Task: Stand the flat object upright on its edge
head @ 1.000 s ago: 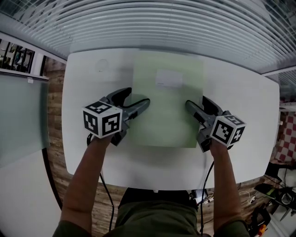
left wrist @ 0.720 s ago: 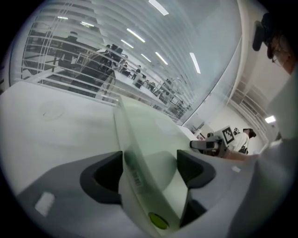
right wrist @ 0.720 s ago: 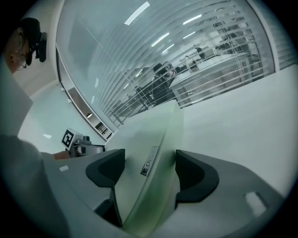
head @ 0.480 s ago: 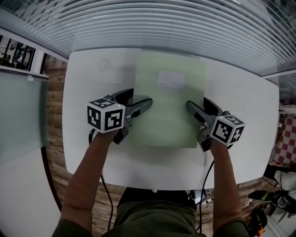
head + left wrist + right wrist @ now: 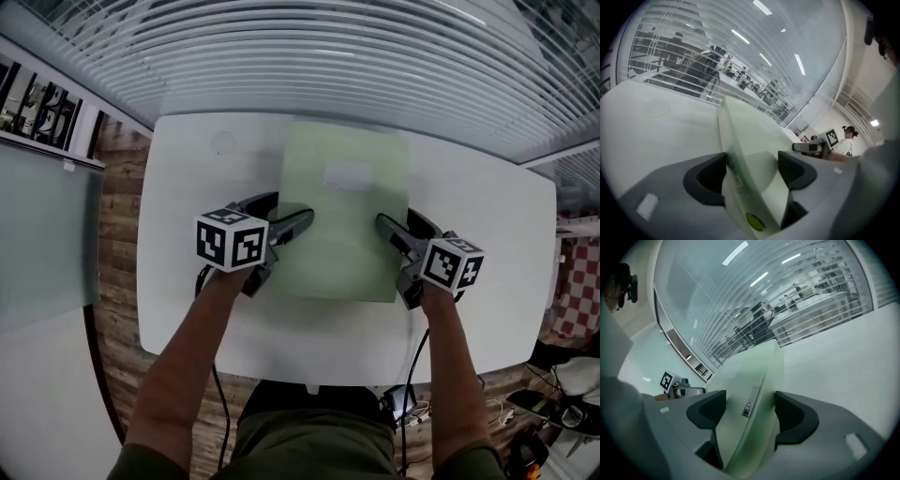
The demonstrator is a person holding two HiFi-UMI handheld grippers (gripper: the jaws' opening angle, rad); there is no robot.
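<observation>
Left tongs [image 5: 292,215] and right tongs [image 5: 397,225] each clamp a side edge of the green board [image 5: 347,220] between them. It looks light, stiff and slippery, so edge grips suit it.

Pale green flat board [image 5: 345,239], whitish patch near its far end, mid table [image 5: 206,309], side edges clamped in left gripper [image 5: 287,214] and right gripper [image 5: 396,225], near edge possibly lifted.
</observation>
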